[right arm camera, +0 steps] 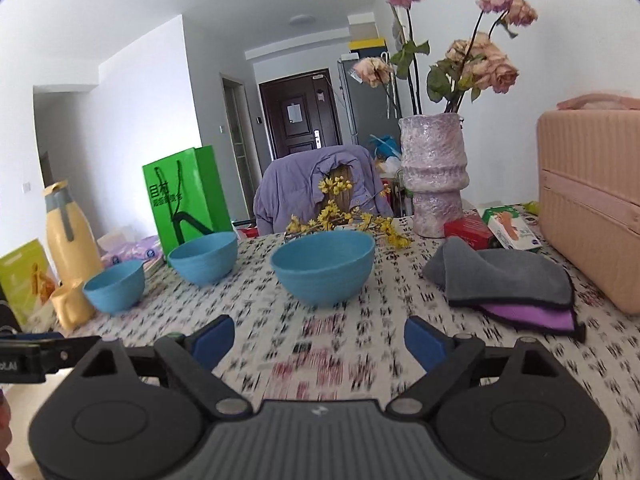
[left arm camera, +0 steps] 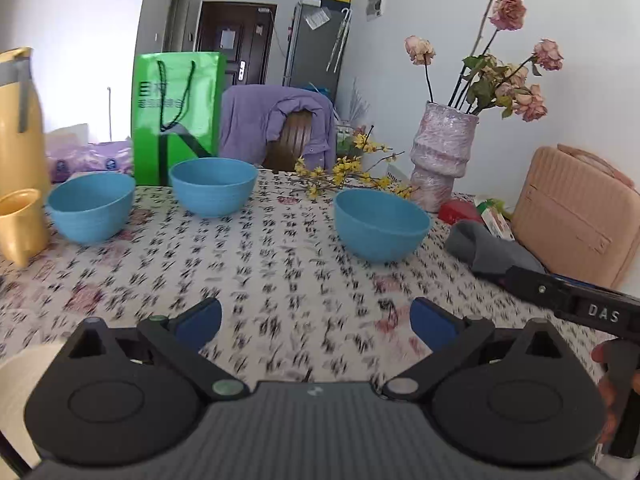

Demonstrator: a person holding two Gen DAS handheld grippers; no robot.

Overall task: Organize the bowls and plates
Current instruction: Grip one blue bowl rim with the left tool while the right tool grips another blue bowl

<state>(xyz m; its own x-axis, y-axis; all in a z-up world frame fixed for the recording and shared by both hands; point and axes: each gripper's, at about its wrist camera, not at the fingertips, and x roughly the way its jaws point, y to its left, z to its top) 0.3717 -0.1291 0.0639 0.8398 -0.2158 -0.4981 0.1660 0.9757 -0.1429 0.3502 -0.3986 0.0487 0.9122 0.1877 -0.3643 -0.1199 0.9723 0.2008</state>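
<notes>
Three blue bowls stand apart and upright on the patterned tablecloth. In the left wrist view they are the left bowl (left arm camera: pixel 91 206), the middle bowl (left arm camera: pixel 213 186) and the right bowl (left arm camera: pixel 380 225). In the right wrist view they are the left bowl (right arm camera: pixel 115 285), the middle bowl (right arm camera: pixel 203 256) and the right bowl (right arm camera: pixel 323 267), which lies straight ahead. My left gripper (left arm camera: pixel 316 322) is open and empty above the near cloth. My right gripper (right arm camera: pixel 319 342) is open and empty, short of the right bowl. No plates are in view.
A pink vase of dried roses (right arm camera: pixel 434 176), yellow flower sprigs (right arm camera: pixel 344 220), a grey and purple cloth (right arm camera: pixel 508 280) and a pink case (right arm camera: pixel 592 208) sit at the right. A green bag (left arm camera: pixel 178 116), yellow jug (left arm camera: pixel 18 120) and yellow cup (left arm camera: pixel 20 224) stand at the left.
</notes>
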